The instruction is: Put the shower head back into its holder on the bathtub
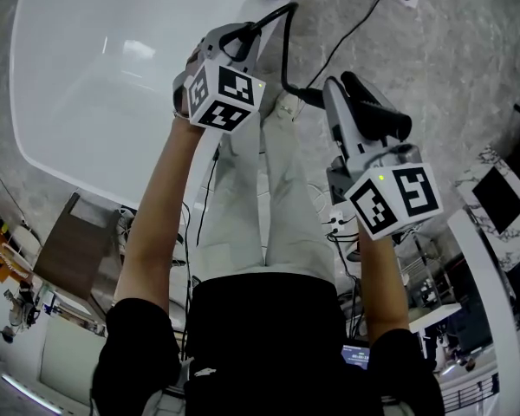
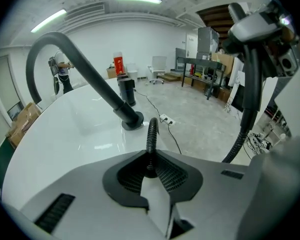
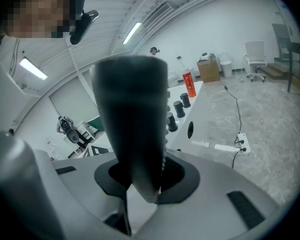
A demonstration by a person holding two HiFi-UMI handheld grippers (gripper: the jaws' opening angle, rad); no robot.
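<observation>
The right hand-held gripper [image 3: 145, 180] clamped the shower head [image 3: 132, 114] while the left hand-held gripper [image 2: 150, 173] pinched its hose [image 2: 151, 133], probably to manage slack.

You have the white tub [image 1: 87, 94] ahead of you, sitting on a grey speckled floor [image 1: 468, 68]. On its rim stand a black spout [image 2: 97, 81], a few black knobs [image 3: 178, 108] and, at the far end, a red bottle [image 2: 118, 65]. A white power strip [image 2: 165, 119] and its cable [image 2: 175, 140] lie on the floor beside the tub.
</observation>
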